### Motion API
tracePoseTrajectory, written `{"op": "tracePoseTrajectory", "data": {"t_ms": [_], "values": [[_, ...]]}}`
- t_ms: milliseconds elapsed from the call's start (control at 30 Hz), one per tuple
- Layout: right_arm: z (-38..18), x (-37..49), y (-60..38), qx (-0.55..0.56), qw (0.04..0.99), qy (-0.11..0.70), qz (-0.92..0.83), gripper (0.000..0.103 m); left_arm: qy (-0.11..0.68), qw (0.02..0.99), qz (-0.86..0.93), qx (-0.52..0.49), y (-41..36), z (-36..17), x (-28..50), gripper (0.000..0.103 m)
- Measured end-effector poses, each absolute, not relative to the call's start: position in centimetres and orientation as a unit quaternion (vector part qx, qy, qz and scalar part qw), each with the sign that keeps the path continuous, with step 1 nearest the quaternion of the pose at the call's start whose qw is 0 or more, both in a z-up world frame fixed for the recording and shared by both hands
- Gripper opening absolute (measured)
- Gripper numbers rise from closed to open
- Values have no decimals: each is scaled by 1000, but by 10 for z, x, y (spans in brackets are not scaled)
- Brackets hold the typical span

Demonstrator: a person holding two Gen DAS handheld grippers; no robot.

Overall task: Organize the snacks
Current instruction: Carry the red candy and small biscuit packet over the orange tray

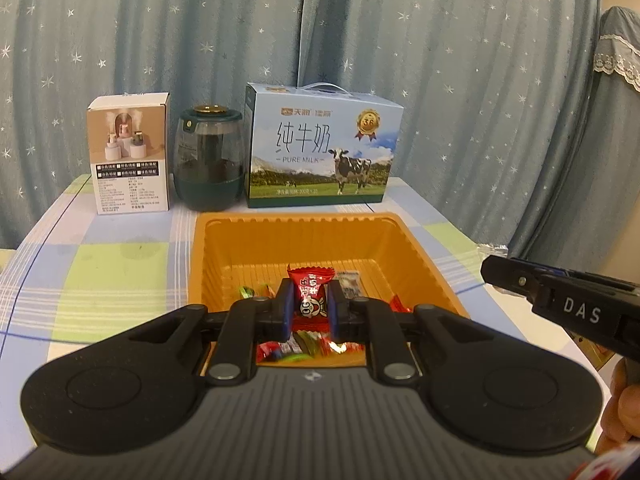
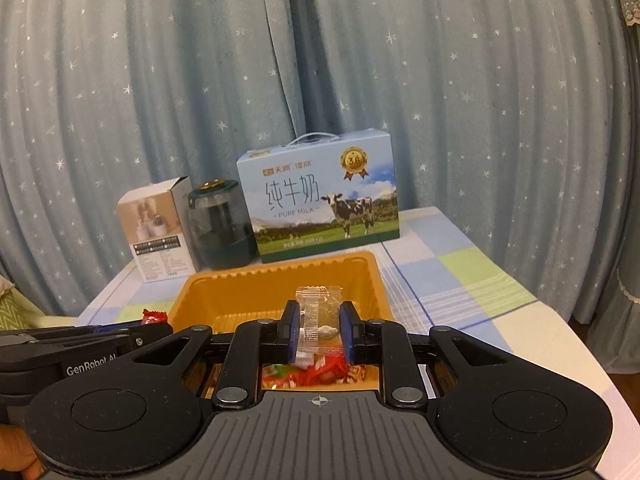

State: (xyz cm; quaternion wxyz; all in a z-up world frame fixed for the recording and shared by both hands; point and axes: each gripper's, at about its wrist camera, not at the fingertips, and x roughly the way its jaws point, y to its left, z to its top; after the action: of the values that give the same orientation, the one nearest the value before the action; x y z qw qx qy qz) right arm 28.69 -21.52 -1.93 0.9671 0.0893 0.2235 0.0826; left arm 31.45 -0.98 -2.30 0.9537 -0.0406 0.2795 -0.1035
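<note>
Snacks: I am gripping a red candy [image 1: 311, 303] in my closed left gripper [image 1: 311, 308] and a clear-wrapped sweet [image 2: 318, 316] in my closed right gripper [image 2: 319, 330], both above the orange tray [image 1: 280, 236] on the counter [image 1: 120, 256] | step: carrying | next: probably releasing both where they belong.

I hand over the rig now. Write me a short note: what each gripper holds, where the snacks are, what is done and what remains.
Left gripper: shut on a red-wrapped candy, held above the orange tray.
Right gripper: shut on a clear-wrapped candy, also over the tray.
Snacks: a pile of wrapped candies lies in the near end of the tray; the far end is bare.
Done: both candies are picked up.
Left: place both; where is not shown. The milk box behind looks untouched.
</note>
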Motion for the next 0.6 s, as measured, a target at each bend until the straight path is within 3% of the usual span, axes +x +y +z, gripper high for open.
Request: {"op": "tracePoseTrajectory", "data": {"t_ms": [600], "values": [[-36, 350, -208, 86, 963, 244, 82, 22, 293, 951, -93, -45, -2, -30, 373, 15]]}}
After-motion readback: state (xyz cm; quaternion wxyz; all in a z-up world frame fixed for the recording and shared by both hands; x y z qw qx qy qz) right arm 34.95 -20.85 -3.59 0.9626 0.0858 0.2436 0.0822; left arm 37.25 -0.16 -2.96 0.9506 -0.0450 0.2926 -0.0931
